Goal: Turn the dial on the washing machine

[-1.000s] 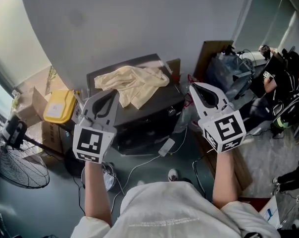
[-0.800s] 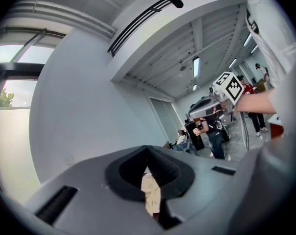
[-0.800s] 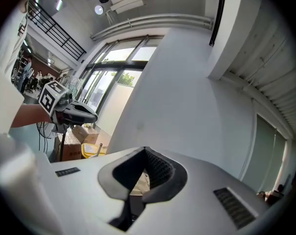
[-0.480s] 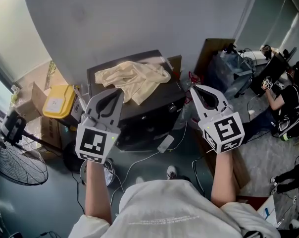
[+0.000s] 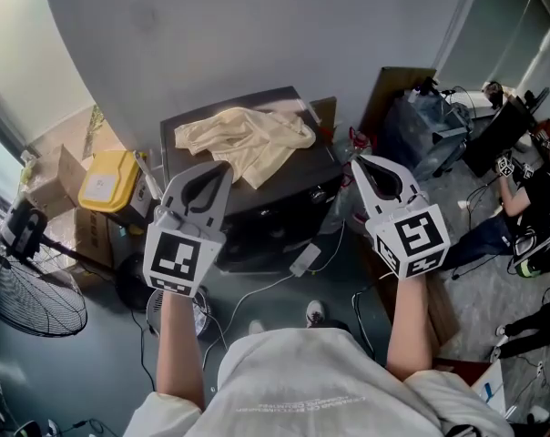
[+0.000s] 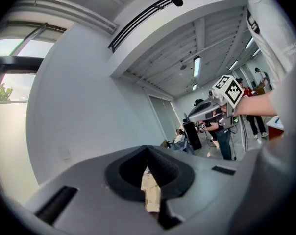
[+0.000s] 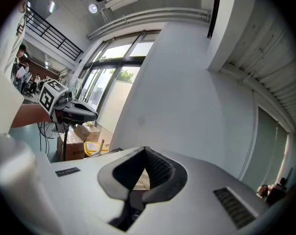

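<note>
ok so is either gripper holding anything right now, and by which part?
Nothing held. The left gripper and the right gripper both have their fingers together on nothing, in the air short of the washing machine.

the washing machine [image 5: 284, 215] shows a dark front, too small and dim here to pick out the dial. the left gripper [image 5: 222, 166] covers its near left corner, and a cream cloth [image 5: 248, 144] hides much of its top. in both gripper views the gripper's own body blocks the machine, leaving only a sliver of cloth. the fan [image 5: 34, 303] is cut by the left edge.
</note>
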Demonstrator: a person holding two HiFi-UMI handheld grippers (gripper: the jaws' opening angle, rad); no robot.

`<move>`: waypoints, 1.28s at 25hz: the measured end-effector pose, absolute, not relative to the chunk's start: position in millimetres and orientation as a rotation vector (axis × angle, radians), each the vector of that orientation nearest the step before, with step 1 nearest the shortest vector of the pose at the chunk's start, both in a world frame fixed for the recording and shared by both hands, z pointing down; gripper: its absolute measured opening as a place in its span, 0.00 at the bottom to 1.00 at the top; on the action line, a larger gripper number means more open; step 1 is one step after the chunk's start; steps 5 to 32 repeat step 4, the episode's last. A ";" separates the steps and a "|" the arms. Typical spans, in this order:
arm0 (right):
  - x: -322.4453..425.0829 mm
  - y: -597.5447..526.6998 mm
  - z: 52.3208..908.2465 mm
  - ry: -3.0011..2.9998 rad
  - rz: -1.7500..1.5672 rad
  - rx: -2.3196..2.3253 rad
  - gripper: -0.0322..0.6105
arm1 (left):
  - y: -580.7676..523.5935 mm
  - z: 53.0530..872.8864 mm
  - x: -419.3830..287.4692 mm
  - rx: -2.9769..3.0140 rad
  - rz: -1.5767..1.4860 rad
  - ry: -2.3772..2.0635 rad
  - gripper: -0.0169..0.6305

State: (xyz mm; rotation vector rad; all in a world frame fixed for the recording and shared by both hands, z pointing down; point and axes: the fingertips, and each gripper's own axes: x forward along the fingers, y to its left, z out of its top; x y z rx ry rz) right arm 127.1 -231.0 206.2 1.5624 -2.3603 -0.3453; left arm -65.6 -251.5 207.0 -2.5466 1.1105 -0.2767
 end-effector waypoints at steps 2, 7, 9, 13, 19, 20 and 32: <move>128.6 -233.5 207.6 -2.358 -0.340 1.563 0.07 | -253.6 207.0 -65.4 -2.553 -0.277 1.119 0.05; 130.0 -236.0 209.0 -2.357 -0.333 1.563 0.07 | -256.0 207.1 -65.2 -2.549 -0.279 1.116 0.05; 130.0 -236.0 209.0 -2.357 -0.333 1.563 0.07 | -256.0 207.1 -65.2 -2.549 -0.279 1.116 0.05; 130.0 -236.0 209.0 -2.357 -0.333 1.563 0.07 | -256.0 207.1 -65.2 -2.549 -0.279 1.116 0.05; 130.0 -236.0 209.0 -2.357 -0.333 1.563 0.07 | -256.0 207.1 -65.2 -2.549 -0.279 1.116 0.05; 130.0 -236.0 209.0 -2.357 -0.333 1.563 0.07 | -256.0 207.1 -65.2 -2.549 -0.279 1.116 0.05; 130.0 -236.0 209.0 -2.357 -0.333 1.563 0.07 | -256.0 207.1 -65.2 -2.549 -0.279 1.116 0.05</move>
